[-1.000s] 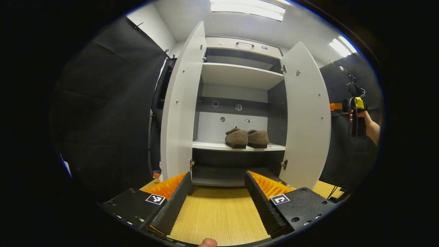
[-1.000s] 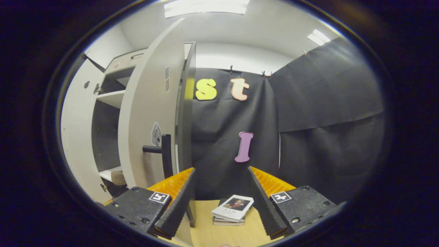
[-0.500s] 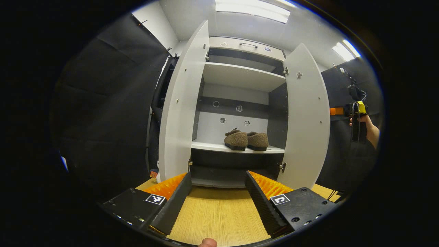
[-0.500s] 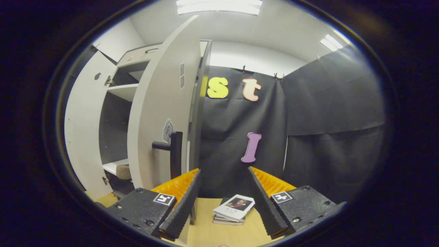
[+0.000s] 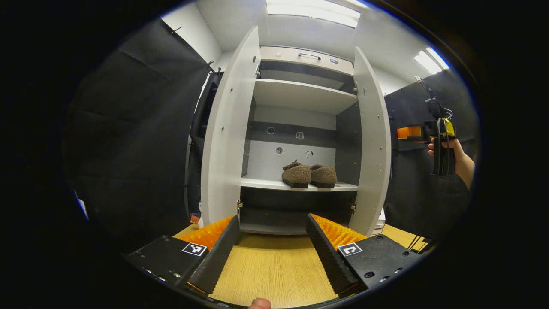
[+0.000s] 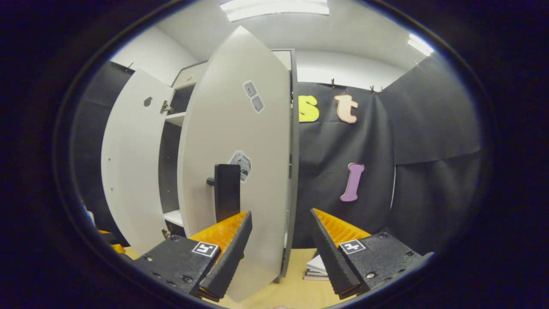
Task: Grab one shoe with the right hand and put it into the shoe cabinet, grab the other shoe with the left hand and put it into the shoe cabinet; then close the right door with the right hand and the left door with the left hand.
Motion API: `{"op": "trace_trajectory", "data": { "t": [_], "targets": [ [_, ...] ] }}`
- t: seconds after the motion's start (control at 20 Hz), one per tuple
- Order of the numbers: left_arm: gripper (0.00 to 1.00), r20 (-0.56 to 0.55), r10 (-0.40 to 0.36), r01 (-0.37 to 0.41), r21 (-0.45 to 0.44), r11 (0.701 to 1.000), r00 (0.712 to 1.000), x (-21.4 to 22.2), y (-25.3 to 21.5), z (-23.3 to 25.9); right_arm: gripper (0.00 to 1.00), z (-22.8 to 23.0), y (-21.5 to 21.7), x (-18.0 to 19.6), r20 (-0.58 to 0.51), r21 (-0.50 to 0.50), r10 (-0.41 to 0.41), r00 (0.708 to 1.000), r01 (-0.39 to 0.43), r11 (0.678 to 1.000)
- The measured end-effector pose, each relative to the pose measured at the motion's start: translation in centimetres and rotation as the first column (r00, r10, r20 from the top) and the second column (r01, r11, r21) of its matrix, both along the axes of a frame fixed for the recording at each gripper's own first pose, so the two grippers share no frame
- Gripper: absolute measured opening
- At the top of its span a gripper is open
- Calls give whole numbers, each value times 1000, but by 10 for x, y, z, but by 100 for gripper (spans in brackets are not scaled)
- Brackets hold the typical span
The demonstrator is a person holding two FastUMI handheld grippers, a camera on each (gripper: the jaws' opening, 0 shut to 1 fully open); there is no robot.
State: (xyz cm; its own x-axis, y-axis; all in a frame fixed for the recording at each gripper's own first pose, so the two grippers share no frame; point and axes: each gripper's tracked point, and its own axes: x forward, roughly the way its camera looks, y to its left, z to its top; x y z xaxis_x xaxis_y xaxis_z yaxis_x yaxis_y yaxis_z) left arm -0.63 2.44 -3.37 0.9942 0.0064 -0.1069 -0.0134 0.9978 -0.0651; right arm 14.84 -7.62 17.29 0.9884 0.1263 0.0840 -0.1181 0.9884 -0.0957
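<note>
Two brown fuzzy shoes [image 5: 296, 175] [image 5: 324, 174] stand side by side on the middle shelf of the white shoe cabinet [image 5: 300, 95]. The left door [image 5: 223, 137] is wide open. The right door [image 5: 371, 146] stands partly swung in, nearly edge-on in the left gripper view. My left gripper [image 5: 272, 244] is open and empty, low in front of the cabinet. My right gripper [image 6: 281, 240] is open, close against the right door's outer face [image 6: 240, 141], just below its black handle [image 6: 226, 191]. A hand holds the right gripper [image 5: 441, 141] beyond that door.
The cabinet stands on a light wooden floor [image 5: 274, 270]. A small stack of books [image 6: 315, 268] lies on the floor to the right of the cabinet. Black cloth walls close in both sides. The upper shelf [image 5: 300, 92] is bare.
The right door has swung partway toward shut. My right gripper has moved in behind its outer face, near the handle. My left gripper has barely moved.
</note>
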Motion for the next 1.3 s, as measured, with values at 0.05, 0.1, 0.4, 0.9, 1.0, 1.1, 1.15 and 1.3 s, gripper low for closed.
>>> {"op": "trace_trajectory", "data": {
  "t": [0.05, 0.1, 0.4, 0.9, 1.0, 1.1, 1.15, 1.3],
  "targets": [
    [95, 1, 5, -5, 2, 1000, 1000, -1, 1, 1, 82, -1, 7, 4, -1, 3, 17, 1000, -17, 1000],
    [95, 2, 8, -8, 4, 1000, 1000, -2, 3, 2, 88, -2, 14, 7, -1, 12, 31, 1000, -31, 999],
    [95, -9, 12, -12, -1, 1000, 1000, -5, 1, 3, 93, 3, 36, 20, 23, 40, 51, 998, -52, 998],
    [99, -13, 5, -5, 3, 1000, 1000, -3, -3, 4, 92, -21, 21, -56, 85, 0, -32, 996, 32, 999],
    [95, -5, -2, 2, 6, 1000, 1000, -2, -6, 4, 93, -45, 23, -74, 85, 22, -58, 995, 56, 998],
    [90, 5, 5, -5, 13, 1000, 1000, 0, -7, 3, 92, -75, 26, -89, 88, 48, -82, 993, 78, 996],
    [95, 0, 6, -6, 12, 1000, 1000, 2, -8, 0, 92, -90, 27, -96, 86, 53, -96, 992, 92, 994],
    [95, -30, -6, 6, -11, 1000, 1000, 5, -13, -7, 92, -127, 32, -115, 70, 48, -143, 987, 140, 989]
  ]
}}
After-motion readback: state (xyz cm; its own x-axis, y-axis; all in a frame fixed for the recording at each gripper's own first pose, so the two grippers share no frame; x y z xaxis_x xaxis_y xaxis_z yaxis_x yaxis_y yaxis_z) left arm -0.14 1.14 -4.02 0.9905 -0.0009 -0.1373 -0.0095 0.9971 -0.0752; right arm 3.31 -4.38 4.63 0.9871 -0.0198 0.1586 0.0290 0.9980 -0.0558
